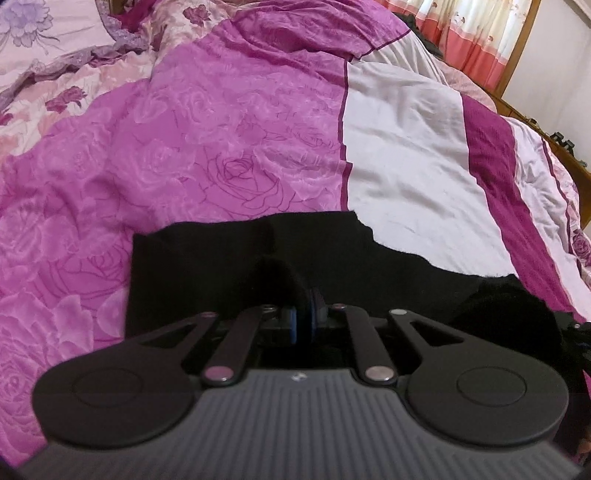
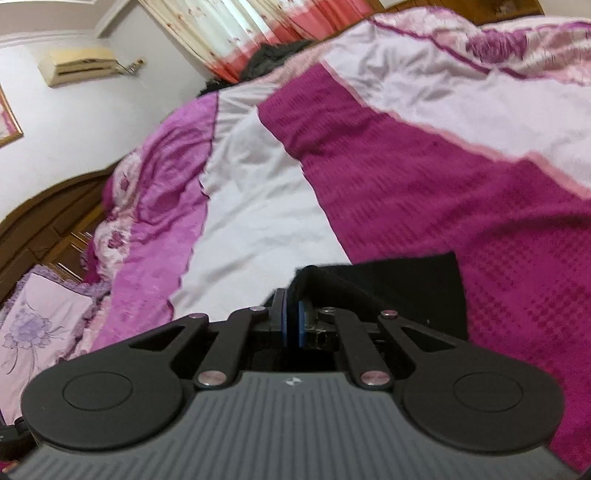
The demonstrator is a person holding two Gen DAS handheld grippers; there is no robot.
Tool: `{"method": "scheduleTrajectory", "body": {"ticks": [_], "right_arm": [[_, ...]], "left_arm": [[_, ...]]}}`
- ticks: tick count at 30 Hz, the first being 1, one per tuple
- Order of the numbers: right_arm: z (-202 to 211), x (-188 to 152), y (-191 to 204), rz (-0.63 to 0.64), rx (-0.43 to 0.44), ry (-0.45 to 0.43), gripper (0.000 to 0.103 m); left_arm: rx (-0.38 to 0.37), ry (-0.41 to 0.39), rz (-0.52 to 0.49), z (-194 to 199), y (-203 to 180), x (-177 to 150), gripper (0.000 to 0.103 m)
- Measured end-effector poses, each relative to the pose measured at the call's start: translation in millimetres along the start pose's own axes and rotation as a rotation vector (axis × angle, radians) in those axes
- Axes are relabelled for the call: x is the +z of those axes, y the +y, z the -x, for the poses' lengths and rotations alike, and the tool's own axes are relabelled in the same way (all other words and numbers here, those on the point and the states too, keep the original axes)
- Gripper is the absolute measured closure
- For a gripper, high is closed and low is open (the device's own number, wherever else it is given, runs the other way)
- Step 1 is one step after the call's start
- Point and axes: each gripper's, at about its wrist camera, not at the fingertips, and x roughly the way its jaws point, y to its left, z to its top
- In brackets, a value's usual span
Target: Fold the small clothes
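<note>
A black garment point(image 1: 207, 266) of soft, matte, slightly fuzzy knit lay spread on a bed, over a quilt point(image 1: 229, 147) of glossy pink fabric woven with rose outlines. Beside the pink ran a plain white panel point(image 1: 402, 155), smooth and faintly creased, then a band of deep magenta point(image 2: 424, 192) with a fine waffle texture. The garment straddled these zones: its left part lay on the pink, its right part on the white and magenta.

The left gripper point(image 1: 303, 319) had its blue pads nearly together, pinching a raised fold of the black cloth. The right gripper point(image 2: 292, 321) was likewise closed tight on a bunched black edge that curled up over its pads point(image 2: 282, 317). Both grips sat at the near edge of the garment, which stretched away from them.

In the left view the garment's far edge ran fairly straight, then stepped down raggedly across the white. In the right view a square black corner point(image 2: 448, 266) lay flat on the magenta.

Beyond the garment the quilt stretched wide and rumpled but bare. A floral pillow point(image 2: 40, 325) lay toward the dark wooden headboard point(image 2: 44, 218); curtains point(image 2: 236, 33) in cream and coral hung beyond the bed, with an air conditioner point(image 2: 77, 64) on the wall.
</note>
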Motion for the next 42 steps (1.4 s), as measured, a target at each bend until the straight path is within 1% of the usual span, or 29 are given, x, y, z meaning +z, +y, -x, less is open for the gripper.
{"method": "scheduleTrajectory", "body": {"ticks": [5,6,7,8,9,10,11,13,15,16,22,27,31,35,38,42], "right_arm": [[-21.5,-6.2,-9.5,-0.024,-0.056,0.062,0.096],[-23.1,-8.0,-9.9,-0.02,-0.065,0.068,0.095],[-23.7,-9.3,-10.2,-0.017,-0.068,0.069,0.091],[-23.8,-10.7,-9.8,-0.012,-0.066,0.071,0.088],[-23.2,-11.1,-8.9,-0.007,-0.065,0.073,0.084],[-21.9,-11.3,-7.6,0.0,-0.064,0.074,0.077],[-19.1,-11.5,-5.6,0.012,-0.059,0.074,0.073],[-13.3,-10.9,-2.3,0.031,-0.047,0.074,0.057],[-3.8,-11.2,1.9,0.051,-0.037,0.066,0.05],[1.3,-11.1,3.7,0.06,-0.033,0.063,0.048],[30.4,-9.9,5.9,0.091,-0.005,0.04,0.045],[41.5,-14.1,10.4,0.178,-0.014,0.049,0.045],[45.3,-20.6,11.9,0.209,-0.025,0.065,0.045],[51.0,-31.6,12.6,0.258,-0.032,0.076,0.045],[51.2,-37.5,8.7,0.256,-0.045,0.089,0.045],[50.7,-41.1,-1.0,0.22,-0.055,0.098,0.045]], "left_arm": [[0.005,0.011,-0.046,3.8,-6.3,1.3,0.092],[0.0,0.014,-0.052,5.4,-7.2,2.6,0.089],[-0.007,0.015,-0.057,7.8,-8.0,3.7,0.079],[-0.016,0.015,-0.06,11.0,-8.6,4.2,0.074],[-0.024,0.013,-0.065,13.9,-9.5,4.3,0.067],[-0.031,0.011,-0.073,17.6,-10.6,4.3,0.063],[-0.038,0.01,-0.082,20.4,-12.0,4.2,0.062],[-0.044,0.011,-0.102,25.6,-14.7,3.5,0.061],[-0.04,0.011,-0.115,30.7,-16.7,2.4,0.061],[-0.041,0.009,-0.122,33.9,-17.1,1.6,0.061],[-0.046,-0.009,-0.148,47.9,-13.7,-0.9,0.06],[-0.063,0.0,-0.162,52.8,-11.6,-3.4,0.06],[-0.099,0.033,-0.228,50.2,-16.2,-8.1,0.06],[-0.127,0.081,-0.28,31.4,-21.7,-12.0,0.06],[-0.113,0.068,-0.275,17.0,-21.6,-9.9,0.06],[-0.083,0.028,-0.211,9.5,-17.5,2.7,0.06]]}}
